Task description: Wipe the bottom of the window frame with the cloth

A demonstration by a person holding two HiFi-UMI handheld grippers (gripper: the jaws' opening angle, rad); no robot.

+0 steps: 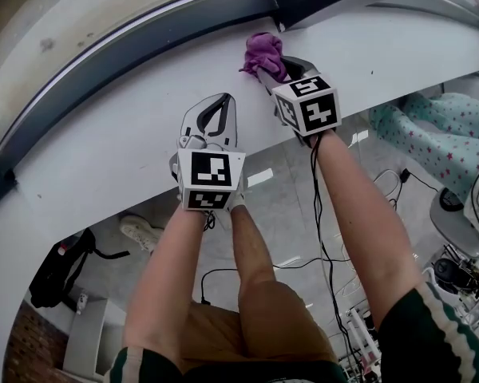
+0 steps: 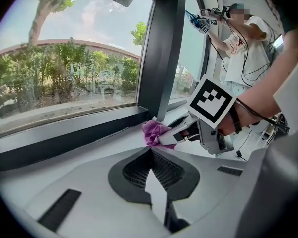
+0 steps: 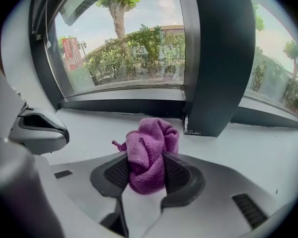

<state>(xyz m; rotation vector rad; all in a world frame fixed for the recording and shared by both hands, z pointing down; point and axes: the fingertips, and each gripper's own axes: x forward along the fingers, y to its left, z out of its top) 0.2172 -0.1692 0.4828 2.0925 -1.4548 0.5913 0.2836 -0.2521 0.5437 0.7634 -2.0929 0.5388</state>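
A crumpled purple cloth rests on the white window sill, close to the dark bottom rail of the window frame. My right gripper is shut on it. In the right gripper view the cloth bulges out between the jaws, just short of the bottom rail and the dark upright post. My left gripper lies on the sill to the left, shut and holding nothing. Its view shows the jaw tips meeting, with the cloth and the right gripper beyond.
The sill's near edge drops to a tiled floor with cables, a black bag, a shoe and teal starred fabric. Another person works at the window further right.
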